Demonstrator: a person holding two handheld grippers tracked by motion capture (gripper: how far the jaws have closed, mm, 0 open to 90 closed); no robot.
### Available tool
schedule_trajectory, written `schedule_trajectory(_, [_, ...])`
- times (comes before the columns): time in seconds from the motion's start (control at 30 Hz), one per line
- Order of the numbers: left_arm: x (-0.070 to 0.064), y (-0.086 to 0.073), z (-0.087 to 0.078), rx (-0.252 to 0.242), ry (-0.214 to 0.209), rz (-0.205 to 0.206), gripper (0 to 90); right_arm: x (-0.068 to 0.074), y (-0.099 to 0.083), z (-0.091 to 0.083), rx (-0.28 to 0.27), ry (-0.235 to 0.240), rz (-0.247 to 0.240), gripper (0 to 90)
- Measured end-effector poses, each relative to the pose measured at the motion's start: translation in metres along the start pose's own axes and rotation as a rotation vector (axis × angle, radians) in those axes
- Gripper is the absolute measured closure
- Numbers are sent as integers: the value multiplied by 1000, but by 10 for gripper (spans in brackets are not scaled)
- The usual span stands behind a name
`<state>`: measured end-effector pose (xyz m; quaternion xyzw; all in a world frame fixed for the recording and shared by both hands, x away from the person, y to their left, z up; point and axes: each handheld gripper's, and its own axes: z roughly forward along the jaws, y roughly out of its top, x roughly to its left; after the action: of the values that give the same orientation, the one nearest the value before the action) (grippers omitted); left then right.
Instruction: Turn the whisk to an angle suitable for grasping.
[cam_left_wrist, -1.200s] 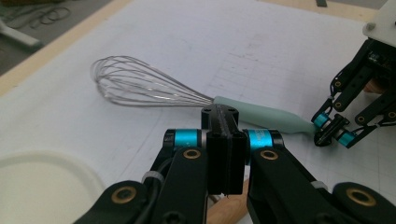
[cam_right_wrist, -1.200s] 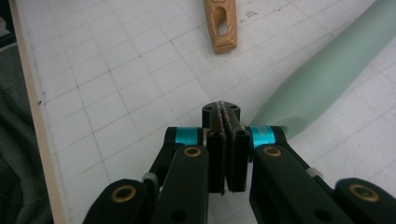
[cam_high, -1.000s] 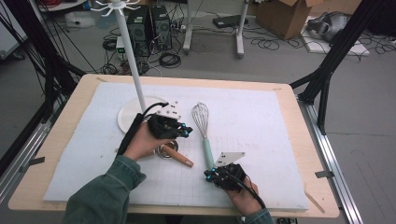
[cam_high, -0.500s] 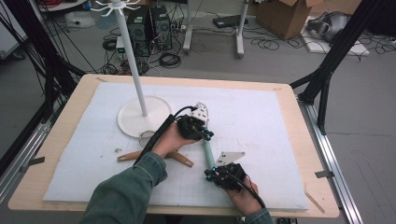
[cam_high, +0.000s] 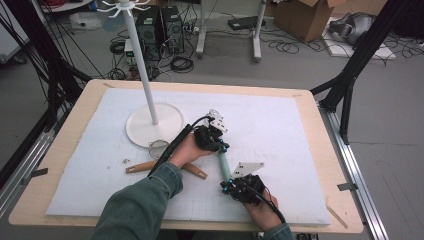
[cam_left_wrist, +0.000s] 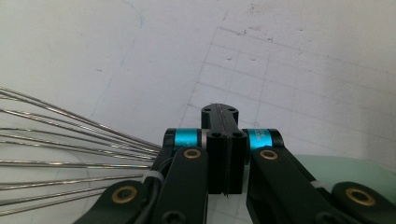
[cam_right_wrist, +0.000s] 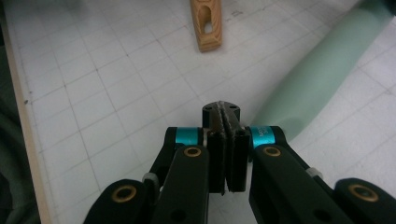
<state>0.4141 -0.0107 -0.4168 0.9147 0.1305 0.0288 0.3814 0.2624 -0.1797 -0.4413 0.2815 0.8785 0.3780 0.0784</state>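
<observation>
Hovering over whisk (cam_high: 222, 161): left gripper (cam_high: 214, 136), jaws closed, empty

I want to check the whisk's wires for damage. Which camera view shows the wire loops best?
The left gripper view: the whisk's wires fan out close and sharp beside the shut left gripper. The high view shows the mint handle, with the wires under the hand. The right gripper view shows the handle.
</observation>
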Motion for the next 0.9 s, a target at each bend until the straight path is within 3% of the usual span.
schedule_trajectory(0.67, [-1,-1,-1,38,-10,-2,898,-28,-14,-19,-15,-93,72,892])
schedule_trajectory(0.9, [-2,-1,-3,33,-10,-2,896,-28,-14,-21,-22,-88,80,871])
